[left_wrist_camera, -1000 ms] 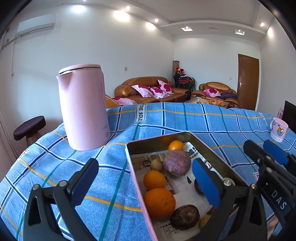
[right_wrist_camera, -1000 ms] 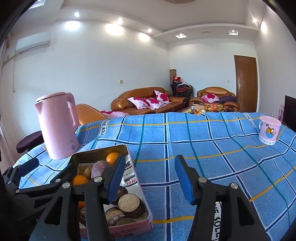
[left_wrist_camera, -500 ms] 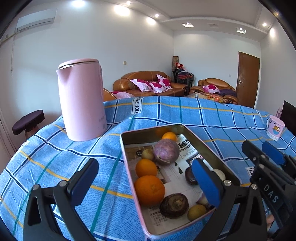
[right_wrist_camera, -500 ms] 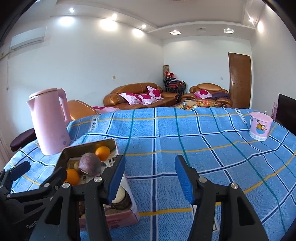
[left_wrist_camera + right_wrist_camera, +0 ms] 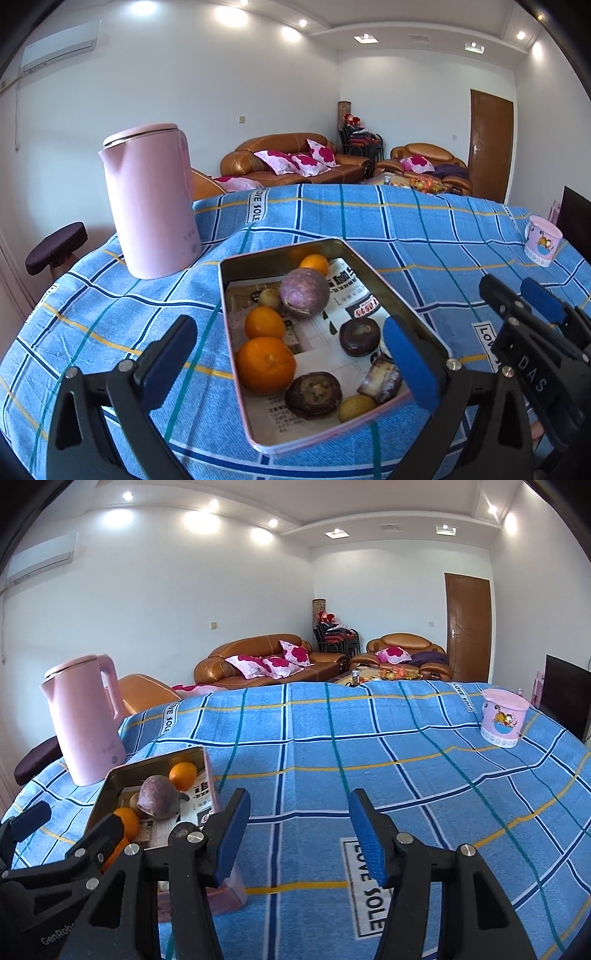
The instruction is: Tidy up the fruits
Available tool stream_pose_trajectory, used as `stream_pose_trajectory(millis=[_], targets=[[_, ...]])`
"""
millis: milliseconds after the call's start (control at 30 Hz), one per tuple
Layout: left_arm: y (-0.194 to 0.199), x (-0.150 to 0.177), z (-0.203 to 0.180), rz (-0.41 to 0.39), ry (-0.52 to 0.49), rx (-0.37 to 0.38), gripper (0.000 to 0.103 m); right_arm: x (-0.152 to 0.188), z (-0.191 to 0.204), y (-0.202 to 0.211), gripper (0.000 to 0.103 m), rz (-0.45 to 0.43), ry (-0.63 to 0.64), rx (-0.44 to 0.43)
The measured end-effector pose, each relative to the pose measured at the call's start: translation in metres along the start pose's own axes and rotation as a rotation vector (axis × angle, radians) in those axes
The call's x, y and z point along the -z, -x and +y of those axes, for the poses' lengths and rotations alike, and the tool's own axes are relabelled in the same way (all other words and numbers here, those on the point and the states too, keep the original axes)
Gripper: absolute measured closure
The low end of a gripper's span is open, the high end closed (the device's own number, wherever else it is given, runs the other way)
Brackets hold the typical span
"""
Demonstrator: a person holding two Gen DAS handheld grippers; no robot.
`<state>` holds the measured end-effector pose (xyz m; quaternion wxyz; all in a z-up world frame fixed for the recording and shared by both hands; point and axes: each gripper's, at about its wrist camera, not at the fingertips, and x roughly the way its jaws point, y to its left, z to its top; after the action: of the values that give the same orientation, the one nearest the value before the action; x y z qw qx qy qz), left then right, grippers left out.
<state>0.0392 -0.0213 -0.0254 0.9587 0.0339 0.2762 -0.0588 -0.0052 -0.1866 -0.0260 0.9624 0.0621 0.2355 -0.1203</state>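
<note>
A pink metal tin point(image 5: 236, 354) lined with newspaper sits on the blue checked cloth. It holds oranges point(image 5: 266, 363), a purple passion fruit point(image 5: 303, 297), dark brown fruits point(image 5: 313, 394) and small yellowish ones. My left gripper point(image 5: 291, 362) is open and empty above the tin's near end. My right gripper point(image 5: 299, 834) is open and empty over bare cloth to the right of the tin point(image 5: 210, 775); it also shows in the left wrist view point(image 5: 528, 306).
A tall pink kettle point(image 5: 149, 201) stands on the table behind and left of the tin. A small pink cup point(image 5: 502, 716) stands at the far right. The table's near edge lies just below both grippers. A dark stool point(image 5: 55, 247) is off the left side.
Both grippers have drawn back and risen a little, so more of the tin and its near end shows. Both stay open and empty.
</note>
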Motion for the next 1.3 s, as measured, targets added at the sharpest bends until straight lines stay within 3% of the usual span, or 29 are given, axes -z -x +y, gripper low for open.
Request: stream_pose_trajectory(millis=[433,1300], targets=[[0.021,-0.01,-0.02,0.031,-0.009,0.024,0.0,-0.015,-0.023,0.016,0.045,-0.004,-0.025,0.009],[0.026,-0.013,-0.025,0.073,-0.008,0.069,0.0,-0.024,-0.026,0.029,0.045,0.019,-0.022,0.012]])
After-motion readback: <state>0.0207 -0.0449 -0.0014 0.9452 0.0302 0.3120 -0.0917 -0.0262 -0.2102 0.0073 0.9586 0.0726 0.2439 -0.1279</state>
